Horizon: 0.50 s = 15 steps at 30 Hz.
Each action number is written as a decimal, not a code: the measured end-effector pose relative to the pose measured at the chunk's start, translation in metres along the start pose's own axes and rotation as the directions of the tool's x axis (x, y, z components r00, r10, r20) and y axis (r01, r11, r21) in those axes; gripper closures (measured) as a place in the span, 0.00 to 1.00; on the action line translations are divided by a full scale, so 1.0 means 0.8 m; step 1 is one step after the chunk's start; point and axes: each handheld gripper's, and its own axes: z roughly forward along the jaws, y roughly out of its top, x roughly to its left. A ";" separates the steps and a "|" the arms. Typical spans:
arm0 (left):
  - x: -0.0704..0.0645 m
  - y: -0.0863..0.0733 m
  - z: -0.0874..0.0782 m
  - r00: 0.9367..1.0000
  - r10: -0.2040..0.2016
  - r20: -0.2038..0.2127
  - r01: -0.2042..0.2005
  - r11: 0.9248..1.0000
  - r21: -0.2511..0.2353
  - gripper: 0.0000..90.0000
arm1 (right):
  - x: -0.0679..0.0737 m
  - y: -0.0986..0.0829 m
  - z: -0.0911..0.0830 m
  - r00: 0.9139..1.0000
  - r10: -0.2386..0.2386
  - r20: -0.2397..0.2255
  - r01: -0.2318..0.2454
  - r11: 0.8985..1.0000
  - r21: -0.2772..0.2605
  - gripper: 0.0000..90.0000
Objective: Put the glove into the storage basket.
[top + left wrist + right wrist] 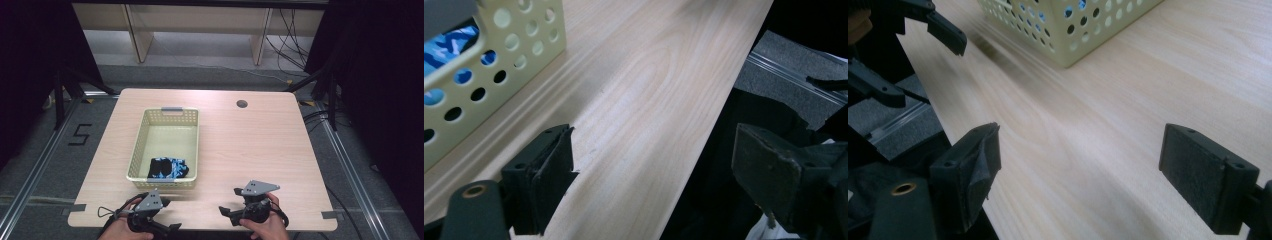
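A pale yellow perforated basket (165,145) stands on the left half of the wooden table (250,150). A black and blue patterned cloth (168,169) lies bunched at its near end. My left gripper (170,215) is open at the table's front edge, just in front of the basket, with nothing between its jaws. My right gripper (230,201) is open at the front centre, jaws pointing left, also bare. In the left gripper view, the left gripper (656,175) spans the table edge, with the basket (499,50) and cloth (449,42) beside it. The right gripper (1083,167) faces the basket (1073,25).
A round cable hole (242,104) sits near the table's far edge. Bare wood (260,145) spreads right of the basket. Black stands (62,92) and cables (295,50) flank the table on the floor. In the right gripper view, the left gripper's fingers (945,32) show at top left.
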 end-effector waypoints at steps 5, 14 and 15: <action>-0.001 -0.002 0.003 1.000 0.028 0.008 -0.028 0.999 0.023 0.19 | 0.002 -0.009 -0.001 1.000 -0.027 0.002 0.027 1.000 0.016 0.20; 0.000 -0.003 0.004 1.000 0.030 0.007 -0.030 0.999 0.033 0.19 | 0.010 -0.018 -0.005 0.999 -0.034 0.021 0.034 0.999 0.040 0.20; -0.001 -0.004 0.005 1.000 0.025 0.011 -0.025 0.999 0.029 0.19 | 0.009 -0.018 -0.005 0.999 -0.034 0.019 0.033 0.999 0.042 0.20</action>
